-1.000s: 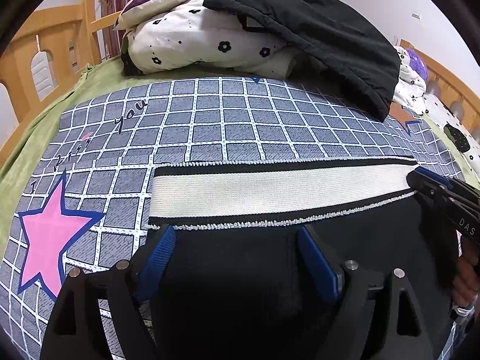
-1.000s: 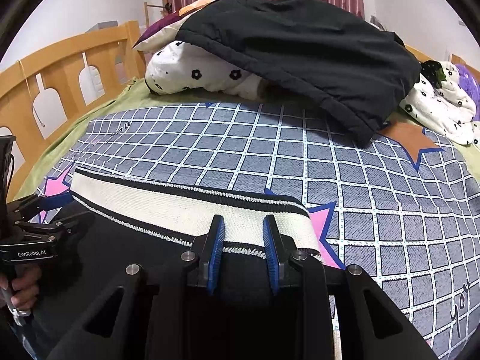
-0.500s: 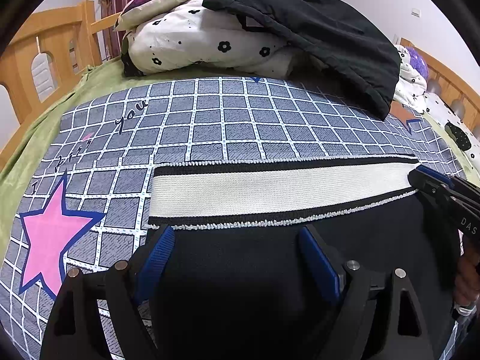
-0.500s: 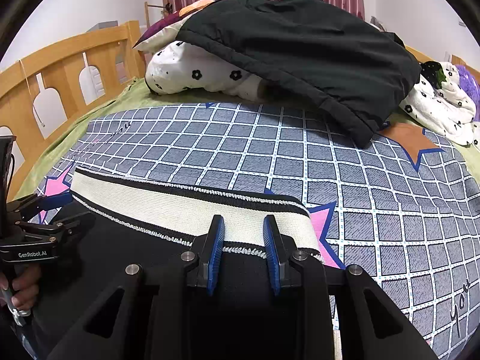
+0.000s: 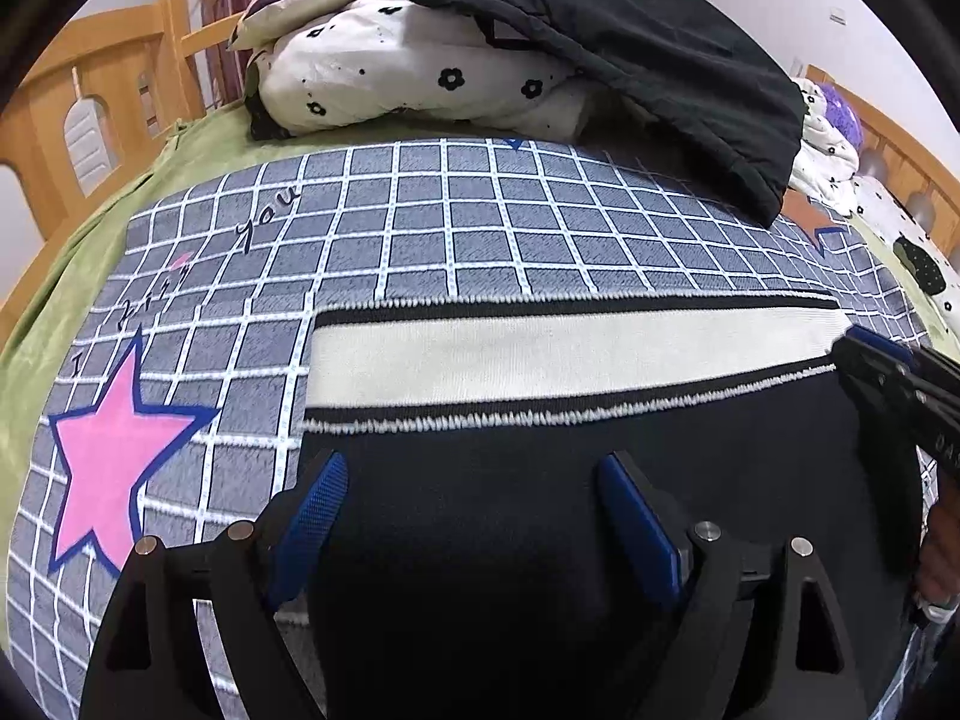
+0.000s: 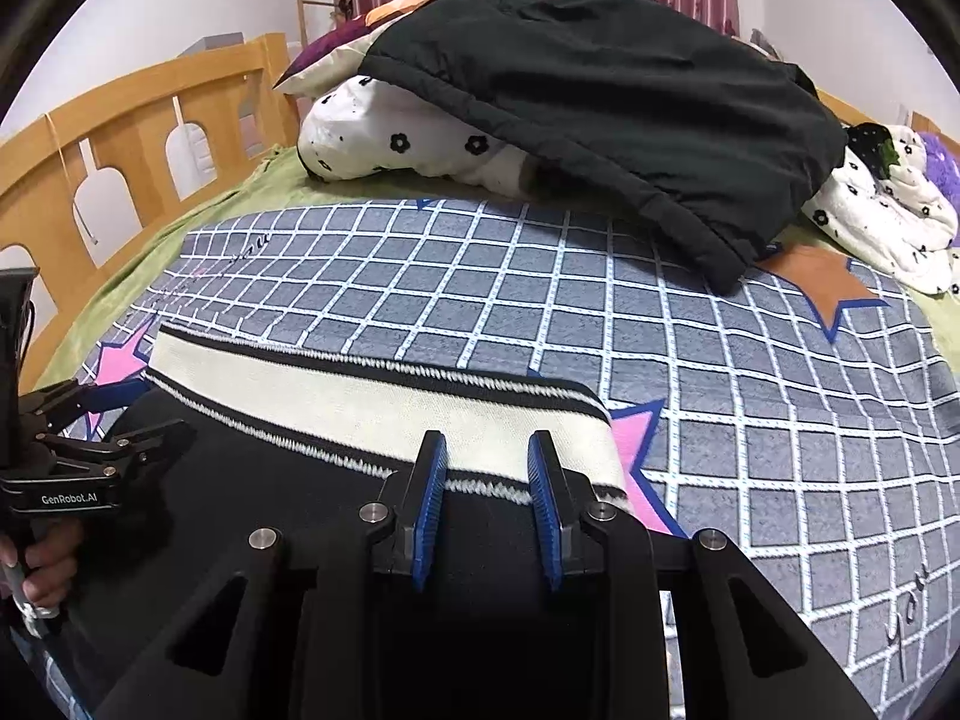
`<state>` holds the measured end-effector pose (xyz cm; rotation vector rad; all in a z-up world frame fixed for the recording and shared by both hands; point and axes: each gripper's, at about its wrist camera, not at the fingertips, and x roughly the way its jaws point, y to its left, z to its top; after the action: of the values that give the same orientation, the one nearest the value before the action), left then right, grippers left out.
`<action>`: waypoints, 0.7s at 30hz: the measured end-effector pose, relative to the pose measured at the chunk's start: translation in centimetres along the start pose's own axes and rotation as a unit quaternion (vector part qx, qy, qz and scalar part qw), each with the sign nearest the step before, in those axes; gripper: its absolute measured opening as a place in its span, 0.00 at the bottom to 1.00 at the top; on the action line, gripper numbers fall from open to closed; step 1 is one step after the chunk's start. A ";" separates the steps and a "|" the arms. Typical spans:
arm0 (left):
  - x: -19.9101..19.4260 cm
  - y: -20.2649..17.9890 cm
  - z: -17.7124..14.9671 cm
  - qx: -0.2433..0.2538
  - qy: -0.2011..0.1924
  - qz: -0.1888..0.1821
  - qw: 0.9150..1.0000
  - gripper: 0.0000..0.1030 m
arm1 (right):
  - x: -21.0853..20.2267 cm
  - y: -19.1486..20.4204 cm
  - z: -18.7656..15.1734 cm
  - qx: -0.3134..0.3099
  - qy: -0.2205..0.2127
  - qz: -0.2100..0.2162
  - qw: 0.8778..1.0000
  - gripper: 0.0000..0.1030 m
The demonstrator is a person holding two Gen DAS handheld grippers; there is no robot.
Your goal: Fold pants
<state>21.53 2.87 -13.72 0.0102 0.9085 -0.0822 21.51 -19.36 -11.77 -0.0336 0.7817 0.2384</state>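
On the checked blanket (image 5: pixel 420 228), nothing has shifted in the last second: the left gripper (image 5: pixel 474 516) hovers released over the black pants (image 5: pixel 510 540), and the right gripper (image 6: pixel 486 504), narrowly parted, grasps nothing near their waistband (image 6: pixel 360 402), so folding has not begun.

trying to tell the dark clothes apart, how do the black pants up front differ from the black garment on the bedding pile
The black pants lie flat on the checked blanket; the black garment drapes over the piled bedding. The pants carry a cream waistband; the garment shows none. The grippers are at the pants; the garment lies beyond them. Both are dark fabric.
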 end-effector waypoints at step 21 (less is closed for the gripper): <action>-8.2 0.2 -10.1 -0.009 0.047 -0.050 0.998 0.82 | -9.0 0.7 -9.8 0.024 0.053 0.001 0.998 0.27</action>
<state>8.56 4.03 -13.45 -0.0477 1.0034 -0.1677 8.38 -21.68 -12.34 0.0000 0.8934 0.2205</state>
